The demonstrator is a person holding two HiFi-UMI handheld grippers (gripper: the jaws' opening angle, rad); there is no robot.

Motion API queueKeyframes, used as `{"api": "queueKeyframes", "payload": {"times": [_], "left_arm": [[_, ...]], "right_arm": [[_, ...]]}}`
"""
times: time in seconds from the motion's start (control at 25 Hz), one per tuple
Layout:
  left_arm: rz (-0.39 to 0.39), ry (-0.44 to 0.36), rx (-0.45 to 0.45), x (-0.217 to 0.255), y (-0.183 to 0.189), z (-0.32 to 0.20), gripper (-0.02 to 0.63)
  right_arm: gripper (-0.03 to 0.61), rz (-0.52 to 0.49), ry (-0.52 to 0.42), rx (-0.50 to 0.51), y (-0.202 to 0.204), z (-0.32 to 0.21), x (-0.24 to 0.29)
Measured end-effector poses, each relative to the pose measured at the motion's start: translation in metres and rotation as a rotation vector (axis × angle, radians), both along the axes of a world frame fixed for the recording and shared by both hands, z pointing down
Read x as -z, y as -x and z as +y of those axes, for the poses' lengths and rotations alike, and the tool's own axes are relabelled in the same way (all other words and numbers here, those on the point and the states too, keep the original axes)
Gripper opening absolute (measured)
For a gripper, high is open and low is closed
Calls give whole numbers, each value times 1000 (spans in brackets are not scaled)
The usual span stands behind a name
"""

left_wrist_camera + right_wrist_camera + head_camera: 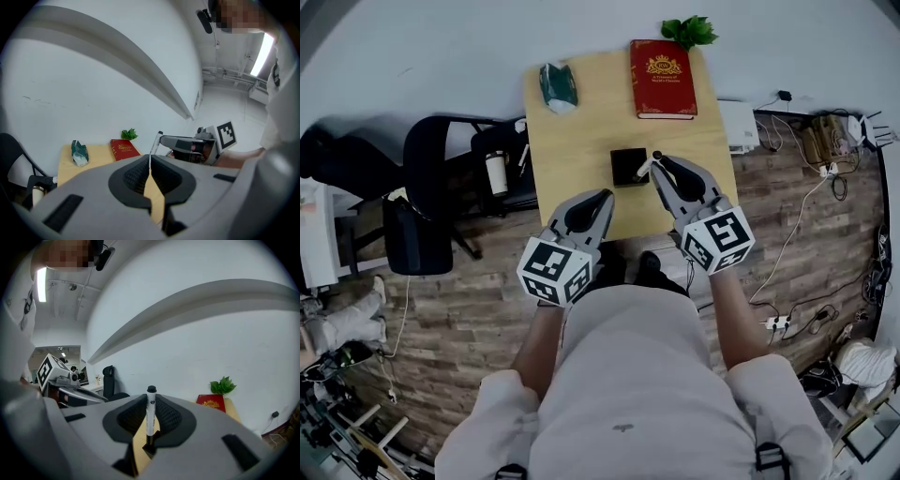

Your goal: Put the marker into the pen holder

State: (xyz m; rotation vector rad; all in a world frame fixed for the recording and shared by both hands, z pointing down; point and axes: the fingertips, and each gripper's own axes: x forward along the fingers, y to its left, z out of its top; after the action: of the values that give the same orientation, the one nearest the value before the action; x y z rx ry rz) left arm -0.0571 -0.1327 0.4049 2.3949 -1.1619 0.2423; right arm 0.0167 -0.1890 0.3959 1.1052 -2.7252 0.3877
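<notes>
A white marker (645, 168) with a black cap stands upright between the jaws of my right gripper (661, 161), which is shut on it. In the right gripper view the marker (150, 409) rises above the right gripper (150, 417). It hangs just right of the black square pen holder (629, 166) on the wooden table (581, 141). My left gripper (605, 197) is shut and empty, near the table's front edge. In the left gripper view the left gripper (150, 174) has its jaws pressed together, with the marker (154, 144) beyond. The holder is hidden in both gripper views.
A red book (663, 79) lies at the table's far right, a green and white packet (557, 86) at the far left, and a small plant (689, 31) behind the book. Black office chairs (441, 187) stand left of the table. Cables (806, 216) lie on the floor to the right.
</notes>
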Motion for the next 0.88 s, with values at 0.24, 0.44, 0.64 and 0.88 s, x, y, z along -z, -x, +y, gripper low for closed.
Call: {"api": "queueKeyframes", "payload": {"times": [0.24,0.44,0.64,0.88], "left_arm": [[2,14,-53,-11,15,-13,15],[-7,32,-74,-22,25,-21,14],[-5,51,-78,-29,27,-24,14],[3,70,-82,-34,25,-25,14]], "right_arm": [[55,32,29,-45,13,-13,-23],[55,48,54,-67,20,-21,-44],[55,63,79,-74,23,-28,-62],[55,79,122,-79,25,-31,-84]]}}
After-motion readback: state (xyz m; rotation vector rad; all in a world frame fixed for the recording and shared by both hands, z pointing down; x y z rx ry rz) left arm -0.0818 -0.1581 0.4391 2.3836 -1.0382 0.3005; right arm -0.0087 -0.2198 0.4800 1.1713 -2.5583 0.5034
